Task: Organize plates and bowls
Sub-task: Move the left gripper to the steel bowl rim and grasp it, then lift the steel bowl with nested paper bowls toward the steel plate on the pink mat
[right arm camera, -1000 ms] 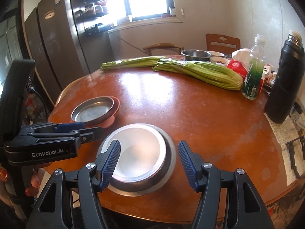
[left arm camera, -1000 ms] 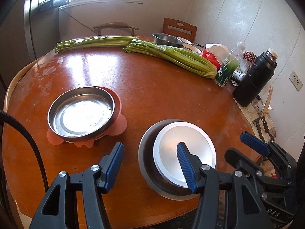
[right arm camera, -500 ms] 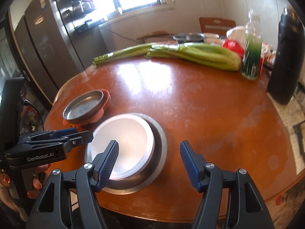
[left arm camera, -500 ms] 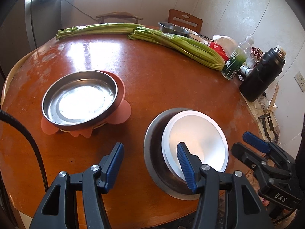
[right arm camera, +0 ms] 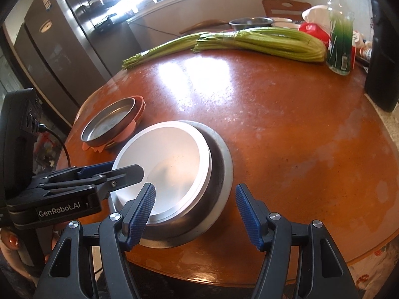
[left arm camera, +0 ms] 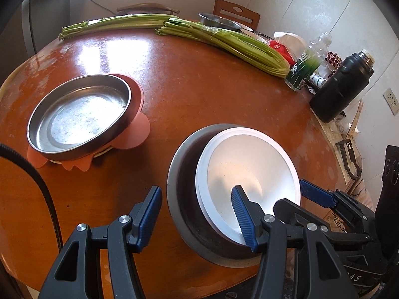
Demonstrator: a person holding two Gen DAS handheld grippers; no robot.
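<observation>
A white bowl [left arm camera: 249, 172] sits nested in a larger steel bowl [left arm camera: 184, 174] near the table's front edge. My left gripper [left arm camera: 197, 214] is open and straddles their near left rim, one finger over the white bowl, the other outside the steel one. My right gripper [right arm camera: 195, 214] is open too and straddles the right rim of the white bowl [right arm camera: 169, 159] and the steel bowl [right arm camera: 219, 164] the same way. No pad presses on either rim. Further left a steel plate [left arm camera: 79, 114] rests on a pink plate [left arm camera: 139, 114].
Two celery bundles [left arm camera: 224, 42] lie across the far side of the round wooden table [left arm camera: 199, 94]. A steel bowl [left arm camera: 219, 21], a green bottle [left arm camera: 304, 67] and a black flask [left arm camera: 341, 92] stand at the back right. Chairs and a fridge [right arm camera: 49, 49] surround the table.
Both grippers have sunk toward the nested bowls, which now look larger and sit between the fingers. The right jaws stand slightly wider than a second ago.
</observation>
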